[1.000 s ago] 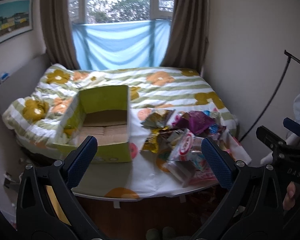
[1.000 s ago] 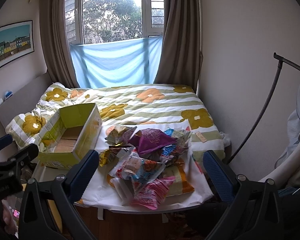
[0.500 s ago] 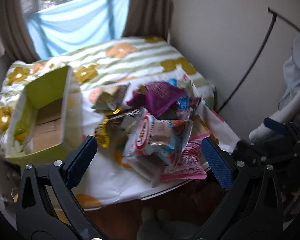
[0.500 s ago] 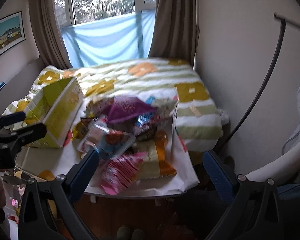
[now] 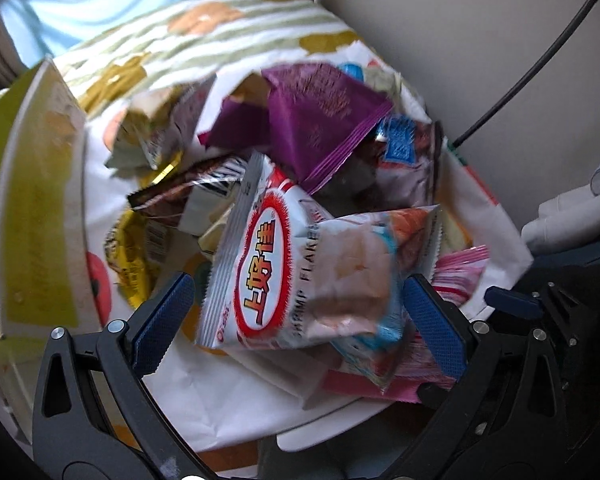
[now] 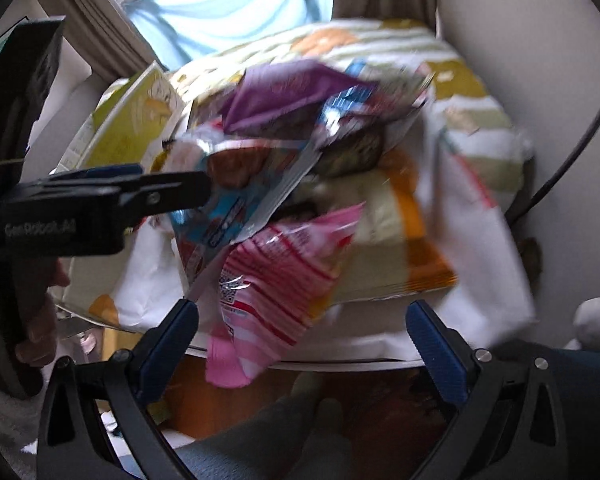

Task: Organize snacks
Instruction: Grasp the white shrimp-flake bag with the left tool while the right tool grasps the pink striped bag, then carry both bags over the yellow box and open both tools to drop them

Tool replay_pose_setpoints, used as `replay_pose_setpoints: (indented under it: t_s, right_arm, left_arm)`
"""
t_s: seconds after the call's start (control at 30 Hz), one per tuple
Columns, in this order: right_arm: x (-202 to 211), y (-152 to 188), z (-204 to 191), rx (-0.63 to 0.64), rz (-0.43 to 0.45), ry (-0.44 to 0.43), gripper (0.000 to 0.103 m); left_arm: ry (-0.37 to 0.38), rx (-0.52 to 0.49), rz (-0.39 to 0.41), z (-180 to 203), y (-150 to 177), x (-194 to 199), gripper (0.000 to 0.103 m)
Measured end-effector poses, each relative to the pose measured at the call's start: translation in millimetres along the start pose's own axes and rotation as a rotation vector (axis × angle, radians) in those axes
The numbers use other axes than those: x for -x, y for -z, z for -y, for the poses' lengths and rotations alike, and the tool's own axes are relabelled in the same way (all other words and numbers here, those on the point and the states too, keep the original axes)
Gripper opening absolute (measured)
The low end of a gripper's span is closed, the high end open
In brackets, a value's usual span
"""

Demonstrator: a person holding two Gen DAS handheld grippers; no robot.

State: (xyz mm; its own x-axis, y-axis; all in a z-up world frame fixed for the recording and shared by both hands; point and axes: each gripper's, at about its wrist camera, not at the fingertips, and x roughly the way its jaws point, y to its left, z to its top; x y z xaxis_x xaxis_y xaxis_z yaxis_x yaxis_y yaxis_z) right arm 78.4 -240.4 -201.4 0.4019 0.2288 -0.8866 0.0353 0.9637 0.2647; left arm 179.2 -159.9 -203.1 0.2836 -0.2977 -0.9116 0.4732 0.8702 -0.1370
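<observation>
A heap of snack bags lies on a white table. In the left wrist view my left gripper [image 5: 298,320] is open, its blue pads on either side of a white and red shrimp flakes bag [image 5: 296,268] on top of the heap. A purple bag [image 5: 320,120] lies behind it. In the right wrist view my right gripper [image 6: 302,336] is open, just in front of a pink striped bag [image 6: 276,280] that hangs over the table edge. The left gripper [image 6: 100,196] reaches in from the left there. A green and yellow cardboard box [image 5: 32,200] stands left of the heap.
The table [image 5: 228,412] stands against a bed with a flowered, striped cover [image 5: 220,28]. A beige wall [image 5: 460,40] and a black curved rod [image 5: 540,56] are on the right. A wide yellow and orange bag [image 6: 396,240] lies at the heap's right side.
Both grippers have moved forward and down, close to the snack heap. The left one has swung right from the box to straddle the shrimp flakes bag. Both stay open.
</observation>
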Motion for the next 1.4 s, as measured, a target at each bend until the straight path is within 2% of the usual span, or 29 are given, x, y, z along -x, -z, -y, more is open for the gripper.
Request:
replay_pose_setpoints:
  t_s: [0.2, 0.3, 0.43, 0.5, 0.57, 0.77, 0.9, 1.17, 1.4]
  right_arm:
    - [-29.4, -6.8, -9.3, 0.016, -0.064, -0.023, 0.103]
    - [-37.8, -10.9, -10.6, 0.013, -0.076, -0.026, 0.103]
    - [-45.9, -15.0, -9.7, 0.004, -0.090, -0.035, 0.103]
    - [-47.1, -16.3, -8.5, 0.000, -0.100, -0.046, 0.098]
    - [-47.3, -15.8, -9.8, -0.009, -0.106, -0.060, 0.092]
    - [-44.3, -12.4, -7.0, -0.024, -0.101, -0.079, 0.064]
    - [-39.6, -13.4, 0.1, -0.038, -0.092, -0.091, 0.055]
    - [-14.6, -6.1, -2.1, -0.012, -0.039, -0.115, 0.053]
    - [13.4, -16.5, -19.4, 0.060, 0.033, -0.141, 0.053]
  left_arm:
    - [0.085, 0.018, -0.042, -7.7, 0.0, -20.4, 0.101]
    - [0.111, 0.018, -0.045, -10.8, -0.2, -22.3, 0.090]
    - [0.131, 0.024, -0.053, -13.6, 2.6, -22.9, 0.085]
    - [0.144, 0.032, -0.050, -15.5, 3.3, -21.2, 0.081]
    - [0.141, 0.034, -0.044, -19.6, 7.9, -14.1, 0.079]
    - [0.109, 0.036, -0.010, -19.2, 13.2, 5.8, 0.078]
    - [0.110, 0.042, 0.005, -19.9, 14.9, 16.5, 0.077]
    - [0.083, 0.070, 0.062, -22.0, 29.1, 49.2, 0.076]
    - [0.050, 0.124, 0.157, -24.8, 34.2, 96.4, 0.075]
